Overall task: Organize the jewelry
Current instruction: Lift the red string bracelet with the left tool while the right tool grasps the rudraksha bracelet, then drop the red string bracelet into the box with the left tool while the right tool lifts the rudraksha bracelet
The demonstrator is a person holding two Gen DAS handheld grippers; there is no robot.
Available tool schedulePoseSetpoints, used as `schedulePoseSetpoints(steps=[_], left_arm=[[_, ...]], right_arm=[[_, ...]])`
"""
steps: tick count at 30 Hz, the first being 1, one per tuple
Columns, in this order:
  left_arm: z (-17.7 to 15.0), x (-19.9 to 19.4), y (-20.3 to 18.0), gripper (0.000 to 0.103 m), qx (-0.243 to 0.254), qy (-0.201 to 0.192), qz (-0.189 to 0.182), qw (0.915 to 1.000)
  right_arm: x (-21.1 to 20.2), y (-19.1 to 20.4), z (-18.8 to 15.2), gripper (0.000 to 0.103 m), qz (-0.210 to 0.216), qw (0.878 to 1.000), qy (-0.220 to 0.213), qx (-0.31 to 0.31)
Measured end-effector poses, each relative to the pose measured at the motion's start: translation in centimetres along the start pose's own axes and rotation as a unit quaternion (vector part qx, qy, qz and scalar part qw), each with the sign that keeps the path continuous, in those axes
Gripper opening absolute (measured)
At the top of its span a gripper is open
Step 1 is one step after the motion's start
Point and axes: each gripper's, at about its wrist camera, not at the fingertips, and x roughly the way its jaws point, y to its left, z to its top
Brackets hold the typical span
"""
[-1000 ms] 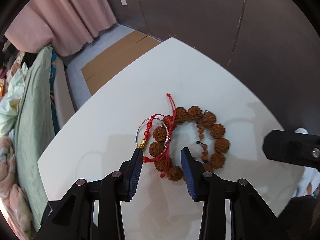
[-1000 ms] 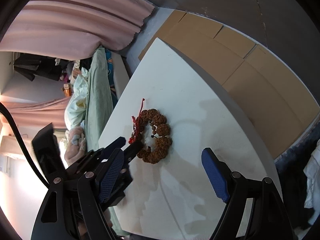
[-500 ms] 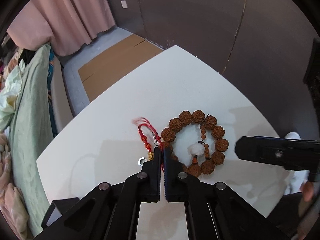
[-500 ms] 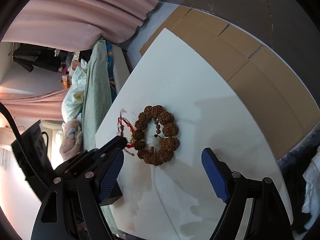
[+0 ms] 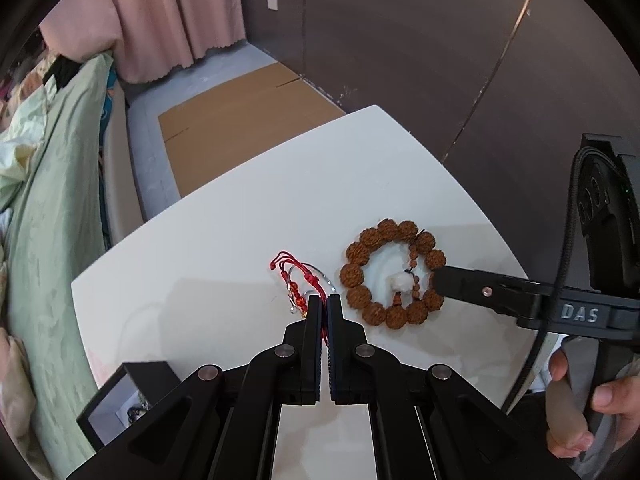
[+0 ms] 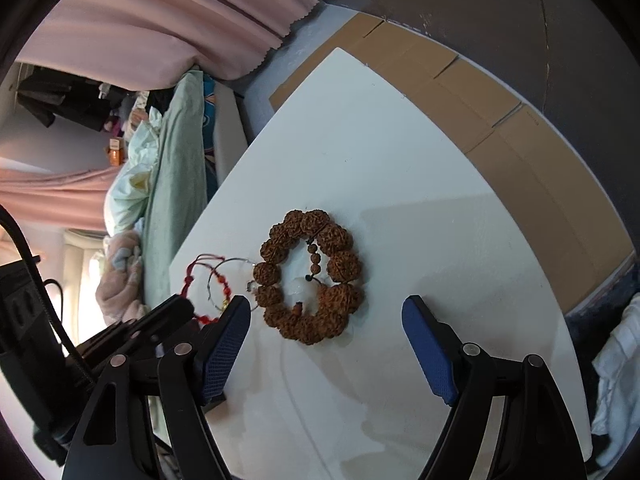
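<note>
Two claws working: left claw (image 5: 324,307) is pinching the red cord bracelet (image 5: 298,280), its length trailing toward upper left; right claw (image 6: 326,338) is gaping, closing slightly, around the bead bracelet (image 6: 310,276).

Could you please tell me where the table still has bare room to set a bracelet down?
The white table is bare beyond the brown bead bracelet, toward the cardboard, and on the near side. It is crowded around the red cord bracelet and the thin wire hoop.

Left gripper (image 5: 324,305) clamped, right gripper (image 6: 326,320) agape.
</note>
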Motion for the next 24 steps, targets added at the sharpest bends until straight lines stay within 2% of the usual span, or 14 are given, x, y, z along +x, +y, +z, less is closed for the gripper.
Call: schedulePoseSetpoints(steps=[2,5,8,9,14,18,24], left_arm=[[-0.3,-0.3,0.5,0.002,-0.007,-0.001,-0.003,1.0000],[-0.5,-1.4,1.0,0.002,-0.017,-0.005,-0.011,0.9998],[-0.5,-2.8,1.3,0.002,-0.018,-0.016,-0.010,0.9997],[-0.6,-3.3,1.4,0.002,-0.017,-0.020,-0.008,0.9996],[-0.9,-5.7,1.5,0.002,-0.015,-0.038,-0.005,0.9992],[-1.3,-7.7,2.2,0.002,-0.018,-0.052,-0.001,0.9985],[-1.8,-9.5,3.7,0.002,-0.028,-0.067,0.005,0.9974]], right_arm=[[0.3,0.6,0.0,0.068,-0.015,1.000,-0.001,-0.016],[1.0,1.2,0.0,0.052,-0.032,0.999,0.005,-0.033],[1.3,1.7,0.1,0.025,-0.064,0.996,0.000,-0.054],[1.5,1.7,0.1,0.022,-0.069,0.996,0.001,-0.056],[0.7,1.9,0.2,0.021,-0.058,0.996,-0.019,-0.063],[-1.0,2.1,0.0,0.021,0.005,0.998,-0.043,-0.051],[-2.1,3.8,-0.7,0.021,0.073,0.994,-0.063,-0.058]])
